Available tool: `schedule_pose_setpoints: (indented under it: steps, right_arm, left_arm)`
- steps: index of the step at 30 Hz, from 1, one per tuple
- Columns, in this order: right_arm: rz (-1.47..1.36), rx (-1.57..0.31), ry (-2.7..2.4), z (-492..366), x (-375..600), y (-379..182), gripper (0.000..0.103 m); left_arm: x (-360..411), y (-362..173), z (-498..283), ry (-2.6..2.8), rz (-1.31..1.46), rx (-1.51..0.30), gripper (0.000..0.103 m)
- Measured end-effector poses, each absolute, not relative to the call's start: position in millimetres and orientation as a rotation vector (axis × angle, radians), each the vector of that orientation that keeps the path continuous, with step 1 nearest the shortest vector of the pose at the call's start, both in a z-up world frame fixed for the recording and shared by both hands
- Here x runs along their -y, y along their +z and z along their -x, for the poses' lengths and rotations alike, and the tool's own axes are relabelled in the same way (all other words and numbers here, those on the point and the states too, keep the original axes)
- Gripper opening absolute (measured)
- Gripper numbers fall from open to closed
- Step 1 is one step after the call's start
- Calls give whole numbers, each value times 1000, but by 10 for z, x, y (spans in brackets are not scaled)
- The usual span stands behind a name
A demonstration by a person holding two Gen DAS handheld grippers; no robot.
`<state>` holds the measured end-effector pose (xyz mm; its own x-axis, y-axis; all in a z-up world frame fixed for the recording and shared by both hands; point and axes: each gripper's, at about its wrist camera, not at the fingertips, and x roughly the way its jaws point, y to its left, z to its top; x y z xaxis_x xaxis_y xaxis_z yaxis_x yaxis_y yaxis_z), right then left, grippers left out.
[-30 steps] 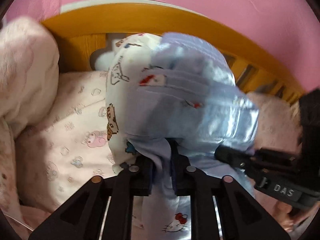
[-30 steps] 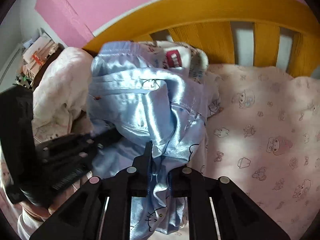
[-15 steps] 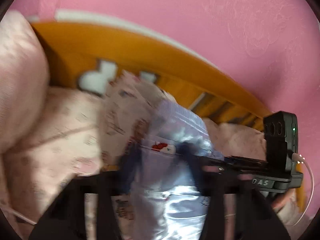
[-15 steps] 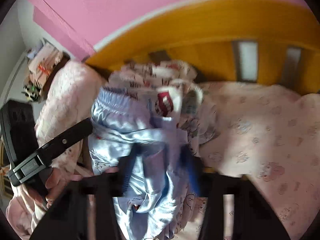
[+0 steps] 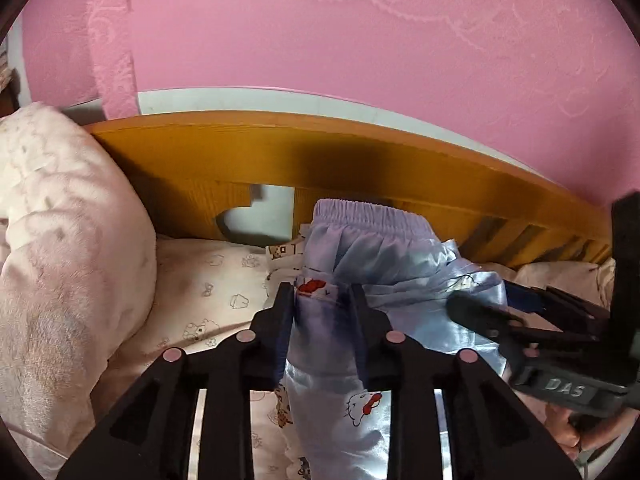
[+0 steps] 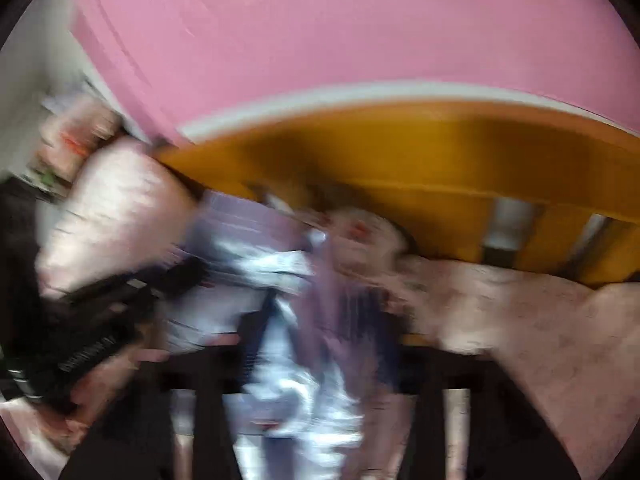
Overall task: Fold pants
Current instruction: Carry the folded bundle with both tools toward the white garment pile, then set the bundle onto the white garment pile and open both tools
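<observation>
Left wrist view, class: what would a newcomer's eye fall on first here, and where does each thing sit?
The shiny blue pants with cartoon cat prints fill the centre, hanging between the fingers of the left tool, whose jaws are opening. Behind them runs the orange wooden headboard under a pink wall. A fluffy pale blanket bulks at the left.

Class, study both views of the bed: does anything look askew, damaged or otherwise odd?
Nothing looks damaged or spilled. The blue pants sit bunched rather than flat between the fingers of the left gripper, which is opening. The right wrist view is too blurred to judge.
</observation>
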<state>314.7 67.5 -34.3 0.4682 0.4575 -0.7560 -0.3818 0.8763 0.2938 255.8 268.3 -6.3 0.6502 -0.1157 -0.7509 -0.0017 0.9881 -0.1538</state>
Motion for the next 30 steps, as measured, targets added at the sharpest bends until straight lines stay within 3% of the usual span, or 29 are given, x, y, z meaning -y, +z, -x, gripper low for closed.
schedule_pose_setpoints:
  steps: [2,3,4,11,20,24,30]
  right_arm:
    - [-135,-859,512,-2977,-491,-233,70]
    - [-139,-799,481,-2860,-365,-136,77]
    - [-131,-767,475,-2788,-300,-70,78]
    - [-21,-641,519,-2172,17,601,78]
    - [-42,-443,450,-1099,728,1599,87]
    - [-42,-380,366,-700,1147,1807,102]
    - [-28,-345,257,-216,1669,1908,102]
  left_arm:
    - [-2762,75,-2281,-104,215,-738,44]
    - [-2775,137,-2162,-97,225,-694,62]
    - [-2771,207,-2042,-79,217,-654,65]
    - [-2369,803,-1417,-63,86,-509,67]
    - [-1708,1724,-424,-24,38,-314,101]
    - [-1395,1872,-48,-34,26,-265,102]
    - [-1062,1920,194,-53,70,-248,102]
